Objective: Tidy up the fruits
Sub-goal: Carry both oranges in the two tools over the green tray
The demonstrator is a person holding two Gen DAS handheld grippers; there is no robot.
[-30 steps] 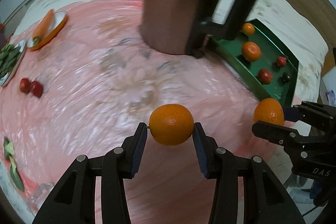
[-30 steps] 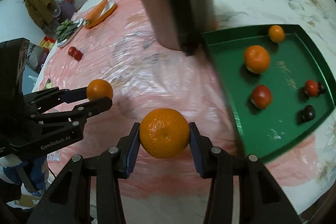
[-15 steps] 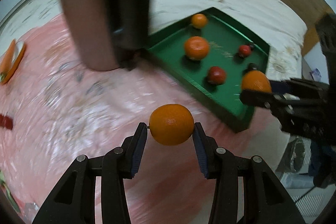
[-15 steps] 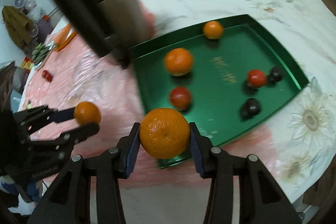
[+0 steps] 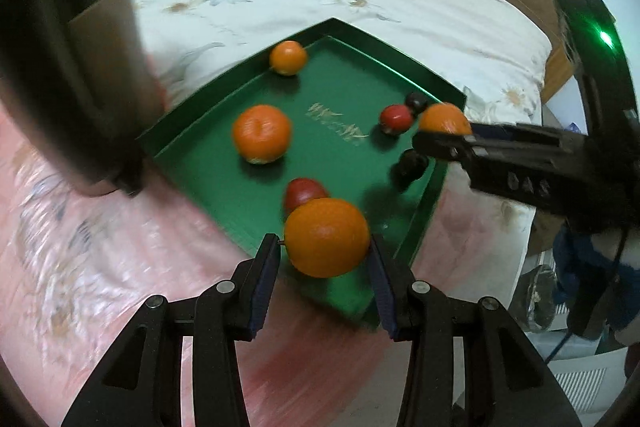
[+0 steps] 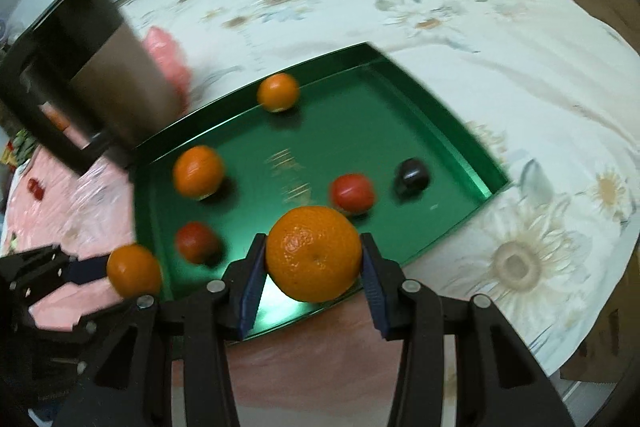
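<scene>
Left wrist: left gripper (image 5: 325, 255) holds orange (image 5: 326, 237) over tray's near rim (image 5: 420, 247).

One orange (image 5: 326, 237) hangs clamped between blue pads above the green tray's (image 5: 224, 203) near edge; a second orange (image 6: 313, 253) is gripped likewise. Inside the tray lie two smaller oranges (image 6: 198, 171), two red fruits (image 6: 352, 193) and dark ones (image 6: 411, 175).
</scene>
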